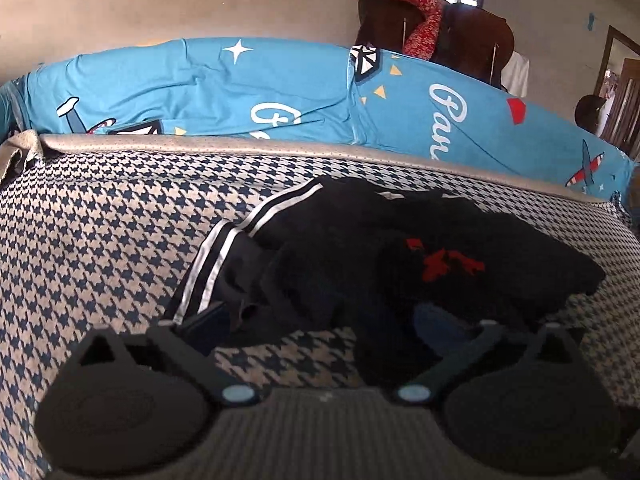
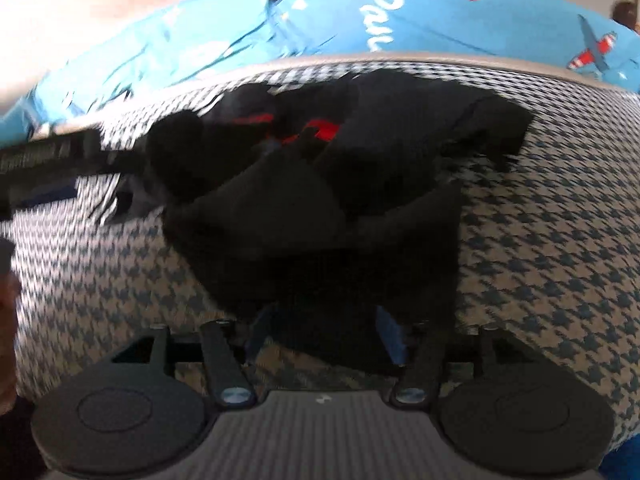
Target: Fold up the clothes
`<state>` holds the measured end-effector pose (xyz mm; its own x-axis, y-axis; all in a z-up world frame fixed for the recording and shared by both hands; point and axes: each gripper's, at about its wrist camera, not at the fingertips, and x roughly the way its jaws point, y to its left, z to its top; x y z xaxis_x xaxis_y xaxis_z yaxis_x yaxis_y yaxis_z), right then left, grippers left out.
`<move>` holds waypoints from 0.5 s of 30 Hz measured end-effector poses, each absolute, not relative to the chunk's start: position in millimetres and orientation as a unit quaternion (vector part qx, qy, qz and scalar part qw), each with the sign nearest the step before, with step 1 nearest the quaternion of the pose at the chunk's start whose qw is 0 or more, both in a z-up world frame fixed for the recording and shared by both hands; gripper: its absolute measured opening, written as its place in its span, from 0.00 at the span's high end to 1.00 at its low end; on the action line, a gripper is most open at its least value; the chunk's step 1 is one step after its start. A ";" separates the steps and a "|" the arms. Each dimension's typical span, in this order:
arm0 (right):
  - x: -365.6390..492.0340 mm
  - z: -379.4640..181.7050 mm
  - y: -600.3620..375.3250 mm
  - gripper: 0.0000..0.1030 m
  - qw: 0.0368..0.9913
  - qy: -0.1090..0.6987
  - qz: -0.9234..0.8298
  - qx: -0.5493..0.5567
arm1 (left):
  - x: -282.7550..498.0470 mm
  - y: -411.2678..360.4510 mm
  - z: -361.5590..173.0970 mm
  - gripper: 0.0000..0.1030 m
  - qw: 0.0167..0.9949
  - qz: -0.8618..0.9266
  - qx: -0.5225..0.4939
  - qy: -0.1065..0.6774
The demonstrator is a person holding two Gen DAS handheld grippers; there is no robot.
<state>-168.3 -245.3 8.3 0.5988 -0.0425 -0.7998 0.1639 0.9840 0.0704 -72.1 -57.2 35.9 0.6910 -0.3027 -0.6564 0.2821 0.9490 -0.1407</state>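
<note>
A crumpled heap of dark clothes (image 1: 384,252) lay on the houndstooth bed cover (image 1: 100,232), filling the centre and right of the left wrist view. Two white stripes (image 1: 224,252) ran down one garment at the heap's left edge, and a red print (image 1: 444,262) showed on a black piece to the right. How many garments made up the heap could not be counted — at least two.

The left gripper (image 1: 324,344) sat at the bottom of its frame, fingers spread apart; bare cover showed between them, and the heap's near edge lay just ahead, reaching both fingertips.

In the blurred right wrist view, the right gripper (image 2: 324,340) also had its fingers apart, with the black fabric's (image 2: 320,220) near edge lying between them. Whether they touched the cloth could not be told.

One blue printed quilt (image 1: 240,88) lay bunched across the upper frame behind the cover.
</note>
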 end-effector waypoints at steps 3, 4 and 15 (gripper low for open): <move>-168.0 3.6 -235.9 0.42 0.894 0.443 -0.059 0.026 | -69.1 -55.0 33.7 0.00 0.919 -0.152 -0.021 0.364; -168.8 4.7 -235.4 0.59 0.896 0.439 -0.056 0.029 | -68.5 -54.4 32.7 0.00 0.919 -0.148 -0.020 0.365; -195.1 35.3 -277.3 0.93 0.913 0.345 -0.189 0.112 | -64.3 -45.9 27.2 0.00 0.925 -0.110 -0.008 0.364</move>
<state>-195.1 -277.3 35.3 0.6905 -0.2669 -0.6723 0.4213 0.9039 0.0739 -64.3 -45.9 27.2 0.7107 -0.2095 -0.6716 0.1975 0.9757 -0.0953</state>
